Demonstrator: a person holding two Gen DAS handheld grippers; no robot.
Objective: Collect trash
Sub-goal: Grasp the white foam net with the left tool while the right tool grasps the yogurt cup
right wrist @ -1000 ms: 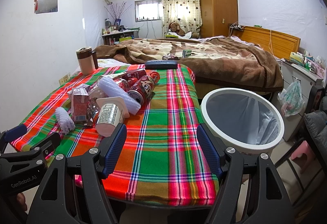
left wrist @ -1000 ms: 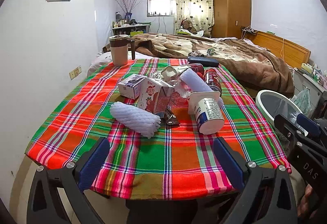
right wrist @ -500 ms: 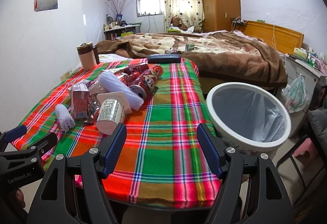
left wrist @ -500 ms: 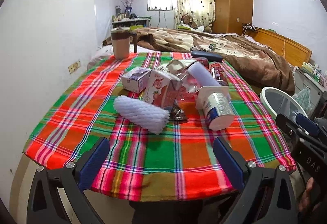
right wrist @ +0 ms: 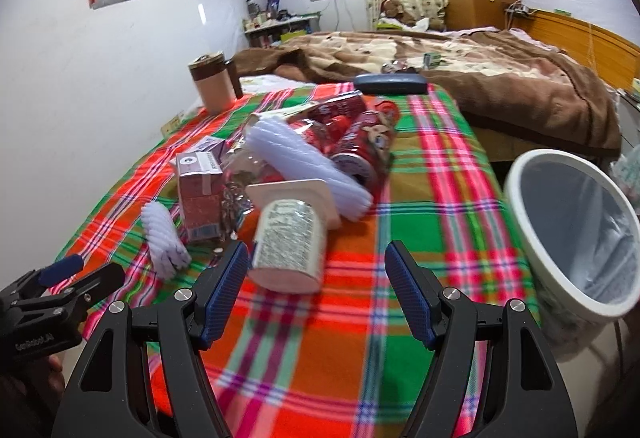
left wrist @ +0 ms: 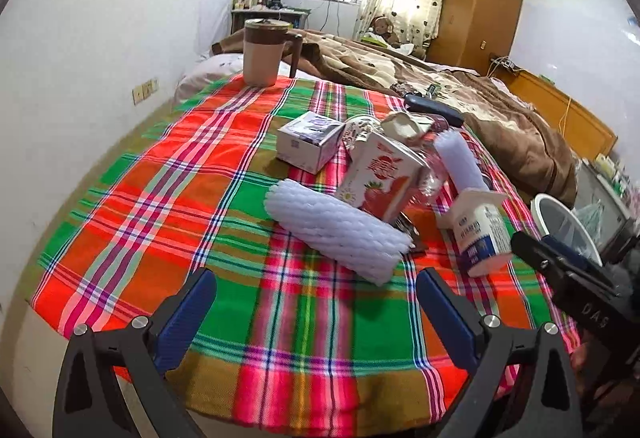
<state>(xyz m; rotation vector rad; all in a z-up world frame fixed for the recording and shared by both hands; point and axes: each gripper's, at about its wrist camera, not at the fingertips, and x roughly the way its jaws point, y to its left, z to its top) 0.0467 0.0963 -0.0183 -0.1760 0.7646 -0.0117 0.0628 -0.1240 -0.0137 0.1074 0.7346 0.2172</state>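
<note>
Trash lies in a heap on the plaid tablecloth (left wrist: 168, 198): a white foam net sleeve (left wrist: 336, 230), a strawberry milk carton (left wrist: 380, 178), a small white box (left wrist: 310, 142) and a tipped yogurt cup (right wrist: 290, 242), plus red cans (right wrist: 360, 142) behind. My left gripper (left wrist: 316, 302) is open over the cloth, just short of the foam sleeve. My right gripper (right wrist: 318, 278) is open too, its left finger beside the yogurt cup's mouth. A white trash bin (right wrist: 572, 230) with a clear liner stands off the table's right edge.
A beige lidded mug (left wrist: 264, 52) stands at the table's far left corner and a dark case (right wrist: 390, 83) at the far edge. A bed with a brown blanket (right wrist: 480, 66) lies beyond. A white wall runs along the left.
Both grippers have moved forward toward the heap. The foam sleeve and the yogurt cup now sit much closer to the fingers. Nothing has been grasped.
</note>
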